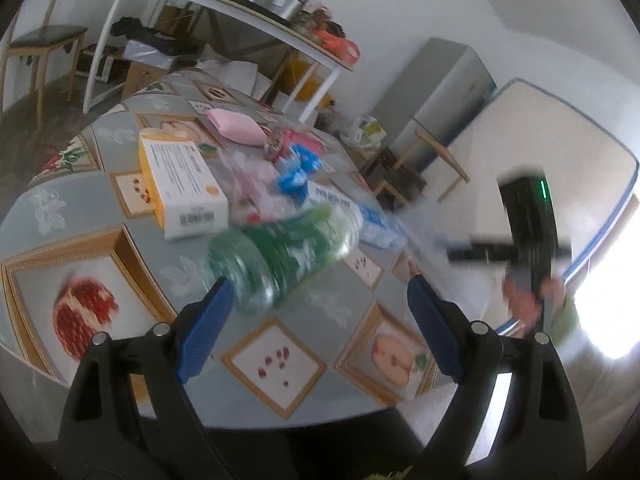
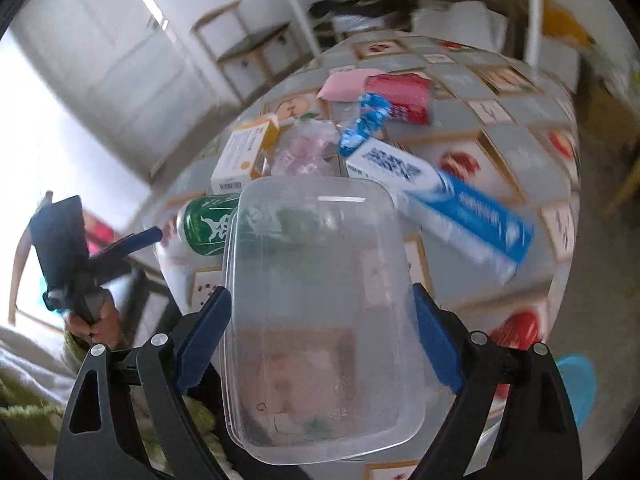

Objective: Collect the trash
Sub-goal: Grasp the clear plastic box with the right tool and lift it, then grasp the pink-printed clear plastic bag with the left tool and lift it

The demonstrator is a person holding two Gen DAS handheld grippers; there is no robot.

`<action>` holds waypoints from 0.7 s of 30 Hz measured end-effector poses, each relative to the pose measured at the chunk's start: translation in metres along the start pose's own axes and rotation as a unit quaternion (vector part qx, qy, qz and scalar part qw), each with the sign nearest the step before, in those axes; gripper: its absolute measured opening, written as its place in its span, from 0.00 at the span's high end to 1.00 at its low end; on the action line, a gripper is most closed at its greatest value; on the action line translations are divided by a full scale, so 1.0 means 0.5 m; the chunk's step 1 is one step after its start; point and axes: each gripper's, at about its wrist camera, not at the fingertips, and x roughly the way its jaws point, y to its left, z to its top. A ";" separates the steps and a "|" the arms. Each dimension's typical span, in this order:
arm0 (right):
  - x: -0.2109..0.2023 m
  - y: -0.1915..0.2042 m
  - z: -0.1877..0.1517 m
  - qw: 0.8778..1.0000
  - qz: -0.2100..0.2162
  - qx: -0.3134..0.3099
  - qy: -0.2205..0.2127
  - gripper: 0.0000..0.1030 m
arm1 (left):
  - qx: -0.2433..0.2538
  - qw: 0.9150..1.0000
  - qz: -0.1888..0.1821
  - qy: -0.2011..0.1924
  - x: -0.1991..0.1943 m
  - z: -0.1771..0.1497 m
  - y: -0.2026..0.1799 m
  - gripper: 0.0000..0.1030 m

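Note:
A clear plastic container (image 2: 320,320) sits between the blue pads of my right gripper (image 2: 320,304), which is shut on its two long sides and holds it above the table (image 2: 516,148). My left gripper (image 1: 320,284) stands open, low over the fruit-patterned tablecloth (image 1: 72,224). A green plastic bottle (image 1: 284,256) lies on its side just past the left fingertip, apart from the pads. The bottle (image 2: 204,224) also shows in the right wrist view, close to the left gripper (image 2: 132,244). In the left wrist view, the right gripper (image 1: 520,236) hovers off the table's right side, held by a hand.
Piled behind the bottle are a white and orange box (image 1: 180,180), a blue and white carton (image 2: 448,204), a blue wrapper (image 2: 368,120), a pink packet (image 1: 236,124) and a red pack (image 2: 400,96). A white shelf table (image 1: 224,4), a chair (image 1: 44,40) and a fridge (image 1: 440,92) stand behind the table.

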 end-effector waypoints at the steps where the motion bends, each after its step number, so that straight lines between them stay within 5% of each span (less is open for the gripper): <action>1: 0.004 -0.004 -0.012 1.000 -0.004 0.009 -0.005 0.17 | -0.008 1.000 0.001 -0.003 -0.001 0.016 0.006 0.18; 7: 0.011 -0.017 -0.067 0.996 -0.059 0.048 -0.036 0.17 | -0.038 0.999 0.023 0.008 0.028 0.146 0.042 0.18; 13: 0.035 -0.037 -0.089 0.990 -0.108 0.080 -0.040 0.17 | -0.020 0.992 0.062 0.110 0.164 0.245 0.041 0.22; 18: 0.051 -0.044 -0.101 0.988 -0.122 0.085 -0.043 0.18 | 0.008 0.973 0.125 0.192 0.302 0.277 0.040 0.26; 21: 0.052 -0.043 -0.104 0.988 -0.123 0.082 -0.050 0.18 | 0.002 0.955 0.143 0.258 0.387 0.286 0.053 0.26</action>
